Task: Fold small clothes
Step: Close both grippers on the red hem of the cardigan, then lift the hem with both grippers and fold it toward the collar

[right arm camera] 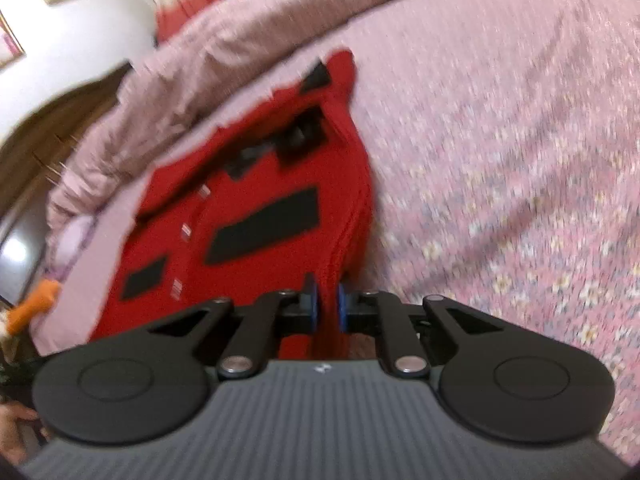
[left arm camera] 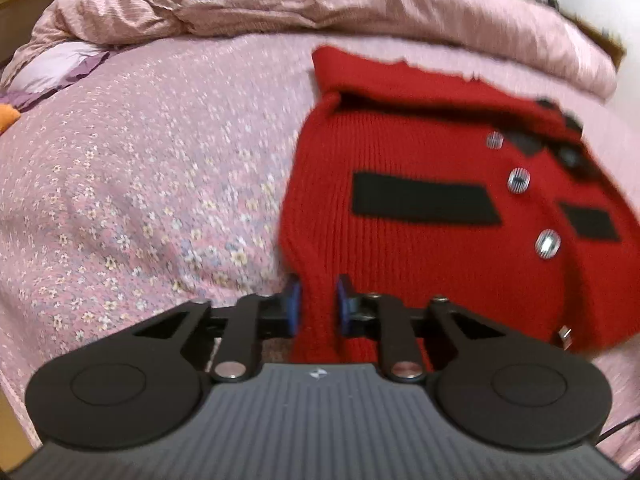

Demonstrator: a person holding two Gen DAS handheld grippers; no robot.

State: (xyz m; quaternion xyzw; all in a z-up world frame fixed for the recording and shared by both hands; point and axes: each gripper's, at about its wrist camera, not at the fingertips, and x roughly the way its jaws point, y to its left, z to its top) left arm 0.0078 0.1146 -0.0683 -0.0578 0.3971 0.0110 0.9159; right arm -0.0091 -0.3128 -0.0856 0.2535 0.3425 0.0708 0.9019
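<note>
A small red knit cardigan with black pocket bands and silver buttons lies on the pink floral bed sheet. My left gripper is shut on the cardigan's near left edge, red knit pinched between its blue pads. In the right wrist view the same cardigan stretches away to the left. My right gripper is shut on its near right edge, a ridge of fabric rising into the pads. Both views are blurred by motion.
A crumpled pink duvet lies along the far side of the bed. A purple-white pillow and an orange object sit at the far left. Dark wooden furniture and a wall stand beyond the bed.
</note>
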